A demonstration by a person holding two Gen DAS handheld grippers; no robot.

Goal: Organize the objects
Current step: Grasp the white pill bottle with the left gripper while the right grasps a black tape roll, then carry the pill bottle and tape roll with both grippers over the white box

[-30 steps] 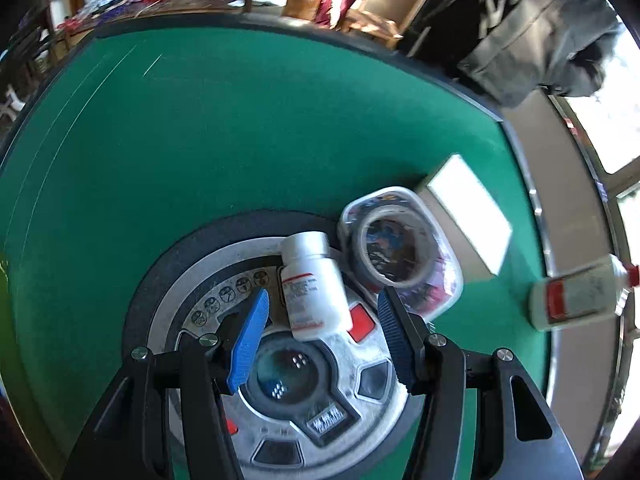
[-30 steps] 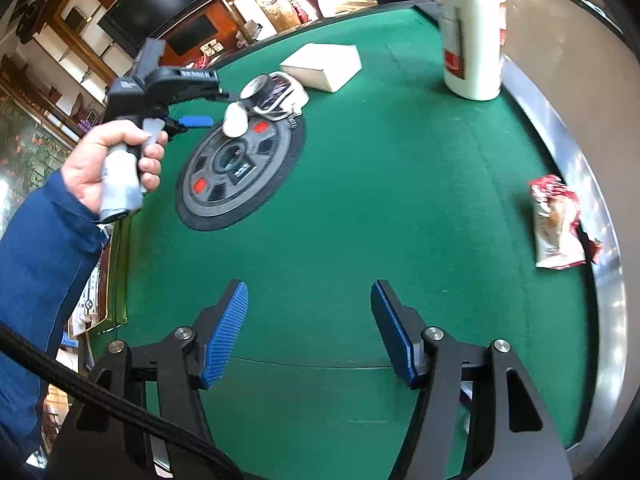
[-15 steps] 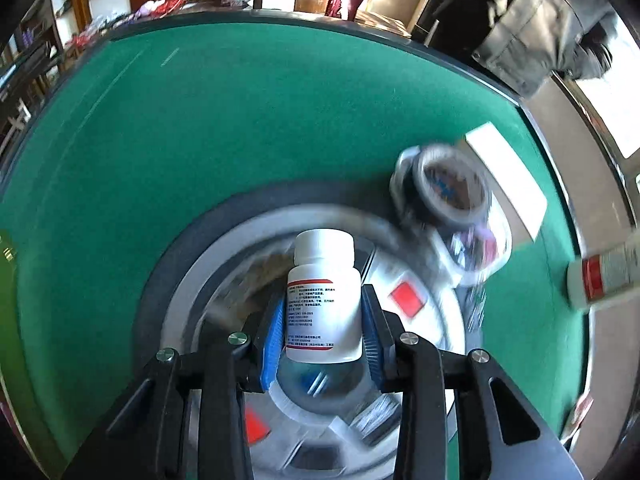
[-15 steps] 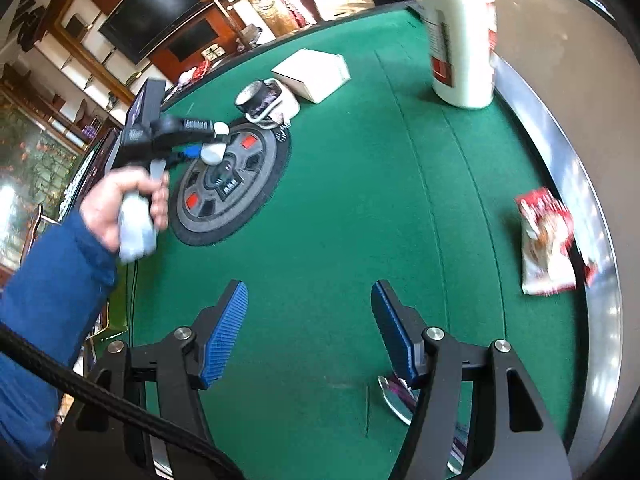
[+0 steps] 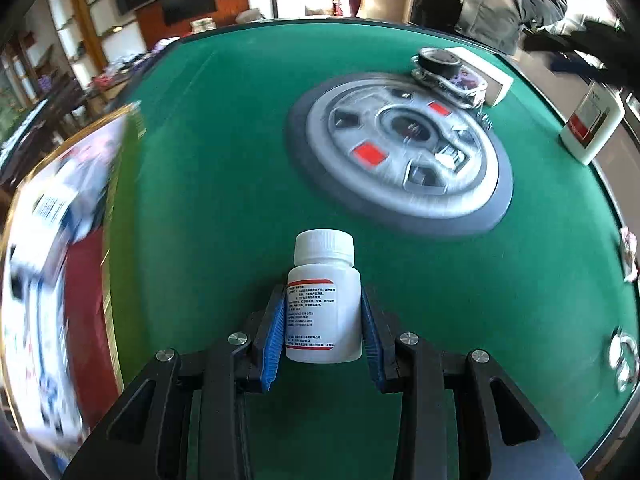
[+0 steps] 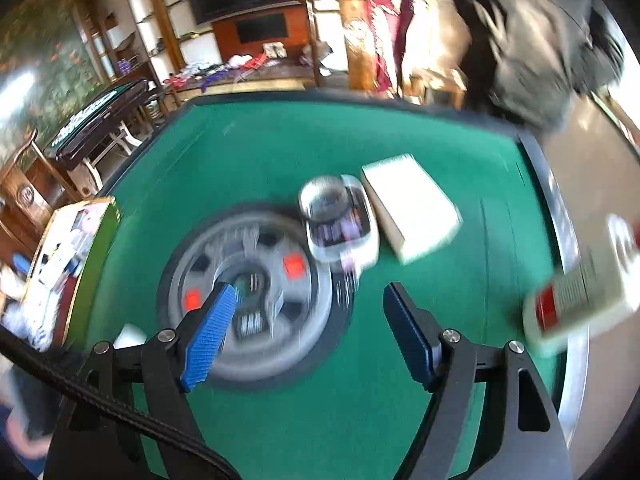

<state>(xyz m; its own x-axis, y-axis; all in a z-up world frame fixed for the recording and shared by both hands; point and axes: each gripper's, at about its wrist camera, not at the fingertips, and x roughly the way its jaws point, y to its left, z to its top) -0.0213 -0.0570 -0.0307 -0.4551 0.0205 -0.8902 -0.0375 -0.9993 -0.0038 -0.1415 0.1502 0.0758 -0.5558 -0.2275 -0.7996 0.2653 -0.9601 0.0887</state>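
Table: green felt (image 5: 224, 152) filled most of both views, with shelves, a dark screen and wooden furniture blurred behind its far edge.
Left gripper (image 5: 323, 322): its blue pads were clamped on a small white pill bottle (image 5: 323, 300), one pad pressed to each side of the labelled body.
Pill bottle: it stood upright between the fingers, white cap above the fingertips, over bare felt.
Round panel (image 5: 400, 148): a grey disc with red squares lay on the felt ahead of the left fingers and a little to their right, well apart from the bottle.
Plastic tub (image 5: 448, 72): a clear tub with a roll of tape on top sat at the disc's far rim, just beside a white box (image 5: 494, 80).
Large white bottle (image 5: 592, 124): it stood far out to the right of the left fingers, near the table's rim.
Right gripper (image 6: 310, 332): its fingers were spread wide with nothing between them, above the felt and the disc's near edge.
Right view: strongly blurred; the tub (image 6: 340, 216) and box (image 6: 412, 212) lay ahead of the fingertips, the large bottle (image 6: 580, 292) off to their right.
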